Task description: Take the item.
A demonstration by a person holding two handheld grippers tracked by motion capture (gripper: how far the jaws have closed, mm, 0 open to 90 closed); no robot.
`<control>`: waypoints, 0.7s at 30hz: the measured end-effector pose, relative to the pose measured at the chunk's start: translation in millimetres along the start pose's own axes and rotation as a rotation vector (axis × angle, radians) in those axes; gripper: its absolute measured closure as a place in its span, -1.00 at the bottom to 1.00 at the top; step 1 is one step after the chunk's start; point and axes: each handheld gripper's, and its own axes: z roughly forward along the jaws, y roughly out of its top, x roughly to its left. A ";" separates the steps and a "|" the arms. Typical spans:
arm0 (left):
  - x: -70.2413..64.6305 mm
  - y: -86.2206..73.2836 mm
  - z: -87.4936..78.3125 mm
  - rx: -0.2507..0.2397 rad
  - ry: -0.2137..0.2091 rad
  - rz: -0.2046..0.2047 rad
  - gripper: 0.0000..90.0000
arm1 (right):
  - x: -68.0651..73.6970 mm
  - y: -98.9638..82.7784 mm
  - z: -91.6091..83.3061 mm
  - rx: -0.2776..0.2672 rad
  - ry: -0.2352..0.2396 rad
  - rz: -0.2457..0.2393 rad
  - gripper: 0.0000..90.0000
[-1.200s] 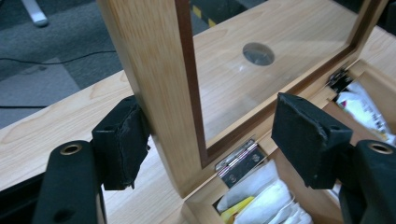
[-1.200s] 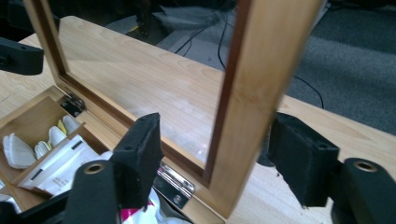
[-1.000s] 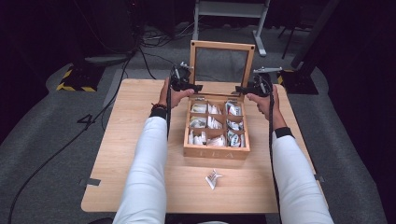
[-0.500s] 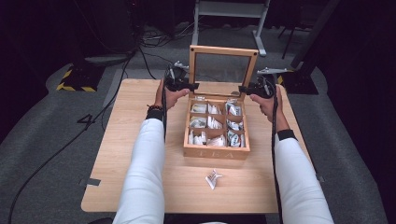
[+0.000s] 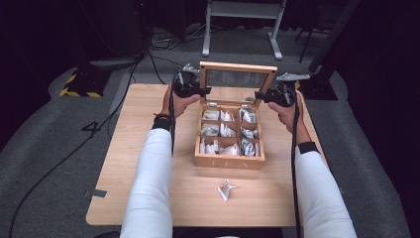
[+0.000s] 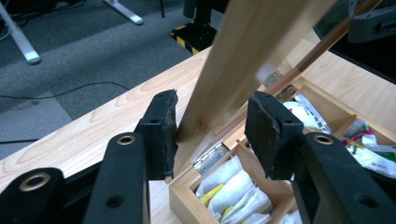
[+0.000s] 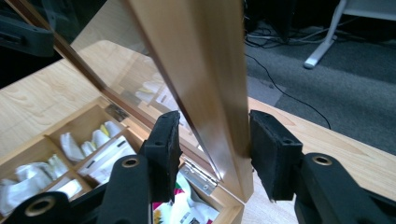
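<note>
High view: the tea box (image 5: 229, 161) sits mid-worktop (image 5: 133, 124) with its glass lid (image 5: 238, 69) standing upright on the far-edge hinges, side rails vertical. The left claw (image 5: 204, 91) is at its left rail and the right claw (image 5: 259, 95) at its right, both low near the hinges. My left claw has just closed and clamps its rail; the right has been closing around its rail, but I cannot tell whether both pads press yet. The box's open compartments hold tea bags (image 5: 223, 131), and one loose sachet (image 5: 226, 189) lies on the near side.
</note>
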 end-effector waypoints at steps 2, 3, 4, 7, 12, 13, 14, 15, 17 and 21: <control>-2.0 -0.5 -5.5 -0.018 -0.010 -0.003 0.20 | 1.3 0.3 -5.1 -0.010 0.008 -0.005 0.23; -3.1 -0.3 -8.3 -0.027 -0.012 -0.003 0.20 | 2.2 0.7 -7.7 -0.017 0.011 -0.006 0.23; -4.6 -0.1 -11.1 -0.031 -0.012 0.002 0.20 | 3.1 1.0 -9.9 -0.023 0.013 -0.011 0.24; -10.0 0.7 -20.1 -0.043 -0.007 0.021 0.21 | 6.4 1.3 -16.2 -0.028 0.015 -0.018 0.24; -20.8 -2.1 -30.2 -0.037 0.000 0.052 0.21 | 13.2 -0.6 -25.8 -0.034 0.023 -0.038 0.21; -22.6 -3.4 -31.7 -0.033 0.002 0.056 0.20 | 14.5 -1.5 -27.7 -0.037 0.028 -0.040 0.20; -24.2 -4.8 -33.1 -0.029 0.003 0.064 0.20 | 16.0 -2.6 -29.6 -0.039 0.030 -0.043 0.19; -26.2 -6.8 -34.6 -0.027 0.002 0.069 0.20 | 17.3 -3.8 -31.1 -0.038 0.033 -0.048 0.19; -28.7 -9.6 -36.7 -0.022 0.002 0.078 0.19 | 19.8 -6.3 -33.8 -0.036 0.037 -0.058 0.16; -34.4 -14.5 -40.6 -0.011 0.009 0.093 0.15 | 24.8 -9.7 -40.8 -0.036 0.052 -0.067 0.11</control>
